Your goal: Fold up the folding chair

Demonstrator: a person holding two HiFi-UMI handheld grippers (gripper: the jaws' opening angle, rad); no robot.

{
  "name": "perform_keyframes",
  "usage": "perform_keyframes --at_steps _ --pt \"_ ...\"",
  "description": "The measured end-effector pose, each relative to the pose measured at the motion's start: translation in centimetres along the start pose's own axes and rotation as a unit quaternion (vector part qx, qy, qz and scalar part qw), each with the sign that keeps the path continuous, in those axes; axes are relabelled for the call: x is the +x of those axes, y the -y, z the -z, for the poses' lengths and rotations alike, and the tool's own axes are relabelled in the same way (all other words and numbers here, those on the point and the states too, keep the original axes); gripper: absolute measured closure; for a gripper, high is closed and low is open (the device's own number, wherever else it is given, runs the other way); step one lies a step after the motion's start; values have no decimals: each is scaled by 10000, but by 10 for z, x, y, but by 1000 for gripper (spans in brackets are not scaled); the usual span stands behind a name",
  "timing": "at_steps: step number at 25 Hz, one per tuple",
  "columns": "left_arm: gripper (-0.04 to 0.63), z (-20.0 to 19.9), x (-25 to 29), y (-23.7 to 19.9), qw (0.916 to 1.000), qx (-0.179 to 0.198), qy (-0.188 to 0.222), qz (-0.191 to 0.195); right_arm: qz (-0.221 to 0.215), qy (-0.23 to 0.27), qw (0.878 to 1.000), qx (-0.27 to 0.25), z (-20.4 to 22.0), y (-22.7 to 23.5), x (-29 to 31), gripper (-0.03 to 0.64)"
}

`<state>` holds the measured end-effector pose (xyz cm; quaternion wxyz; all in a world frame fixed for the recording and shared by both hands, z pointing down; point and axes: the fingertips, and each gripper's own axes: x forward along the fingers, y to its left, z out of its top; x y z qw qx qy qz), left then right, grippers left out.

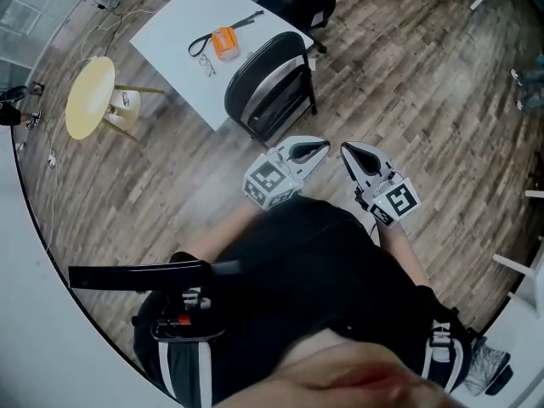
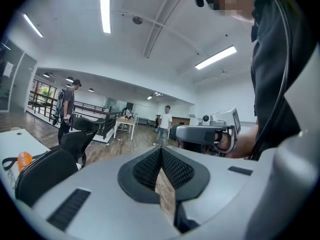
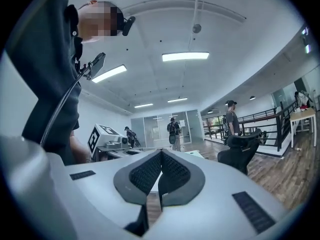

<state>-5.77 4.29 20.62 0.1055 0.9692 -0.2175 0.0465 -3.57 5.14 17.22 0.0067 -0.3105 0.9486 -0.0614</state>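
I see a wood-plank floor (image 1: 408, 83) carrying a white table (image 1: 174, 36). A small round yellow table (image 1: 89, 96) stands off to one side, and the black folding chair (image 1: 268, 83) stands against the white table's near edge. On the white tabletop lies an orange object (image 1: 224, 42), with a black strap (image 1: 246, 21) just beside it.

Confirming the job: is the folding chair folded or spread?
Folded, it seems: the folding chair stands thin, seat flat against back, by the white table.

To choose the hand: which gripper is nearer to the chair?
Left. The left gripper is just below the chair, not touching; the right gripper is further right.
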Motion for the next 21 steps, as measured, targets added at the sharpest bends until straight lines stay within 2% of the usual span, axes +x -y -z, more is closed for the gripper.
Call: perform_keyframes --at_steps 10,21 --pt "591 0 -12 -23 9993 -235 118 -274 -24 -7 10000 -94 2 1 4 607" --pt "591 -1 -14 -26 9991 -232 84 -336 -59 -34 9999 -95 2 2 7 607"
